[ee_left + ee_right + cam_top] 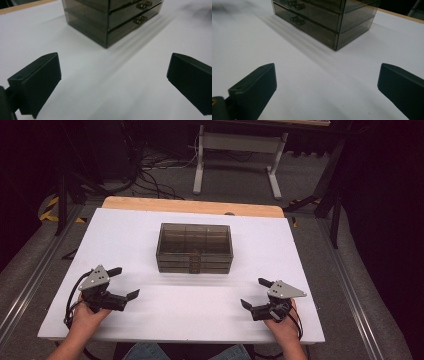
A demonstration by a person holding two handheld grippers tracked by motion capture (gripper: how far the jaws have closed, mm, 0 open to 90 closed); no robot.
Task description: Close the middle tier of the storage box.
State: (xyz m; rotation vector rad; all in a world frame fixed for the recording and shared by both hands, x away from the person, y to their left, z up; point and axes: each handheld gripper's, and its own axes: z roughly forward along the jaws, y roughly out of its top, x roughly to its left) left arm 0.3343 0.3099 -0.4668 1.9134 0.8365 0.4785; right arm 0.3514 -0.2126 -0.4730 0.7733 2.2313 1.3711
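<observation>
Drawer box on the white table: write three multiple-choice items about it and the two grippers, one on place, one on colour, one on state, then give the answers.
1. Where does the drawer box stand?
A. mid-table, beyond both grippers
B. at the table's left edge
C. between the left gripper's jaws

2. What colour is the box?
A. bright red
B. smoky see-through grey-brown
C. solid white

3. How do the left gripper and right gripper stand?
A. both shut on the box
B. one shut, one open
C. both open, holding nothing

Answers: 1 A, as the high view shows it centred on the white table, farther out than both grippers. 2 B, as its walls are dark and transparent. 3 C, as each gripper view shows the jaws wide apart over bare table.
</observation>
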